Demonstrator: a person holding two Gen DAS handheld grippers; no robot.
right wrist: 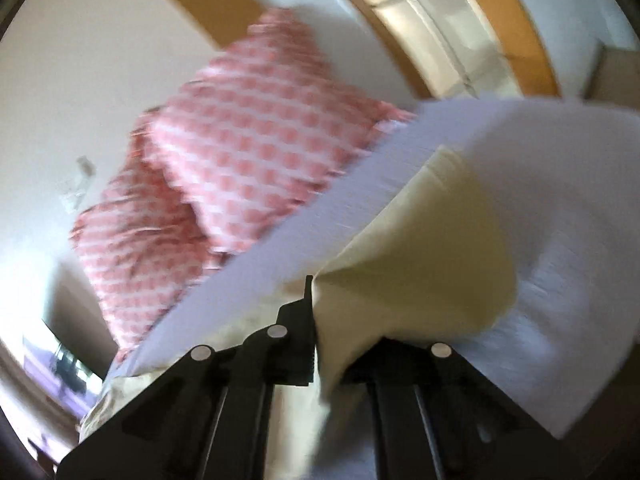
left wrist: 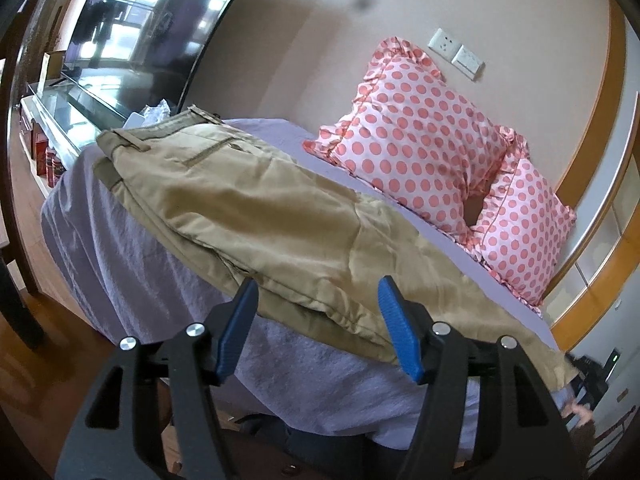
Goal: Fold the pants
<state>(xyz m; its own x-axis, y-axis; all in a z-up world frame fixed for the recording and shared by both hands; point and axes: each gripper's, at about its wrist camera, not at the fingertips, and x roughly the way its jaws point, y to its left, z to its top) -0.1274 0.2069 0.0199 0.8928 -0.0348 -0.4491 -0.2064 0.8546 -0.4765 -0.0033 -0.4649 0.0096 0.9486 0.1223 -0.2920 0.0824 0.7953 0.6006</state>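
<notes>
Khaki pants [left wrist: 256, 208] lie lengthwise on a lilac bed sheet [left wrist: 120, 248], waistband at the far left, legs running toward the near right edge. My left gripper [left wrist: 320, 320] is open, its blue pads either side of the pants' near edge without gripping it. In the blurred right wrist view, my right gripper [right wrist: 314, 320] is shut on a fold of the pants leg [right wrist: 420, 264], with the cloth draped over its right finger.
Two pink polka-dot pillows [left wrist: 416, 136] lean against the wall at the back of the bed; they also show in the right wrist view [right wrist: 248, 152]. A large TV [left wrist: 132, 32] on a low stand is at the left. Wooden floor lies beside the bed.
</notes>
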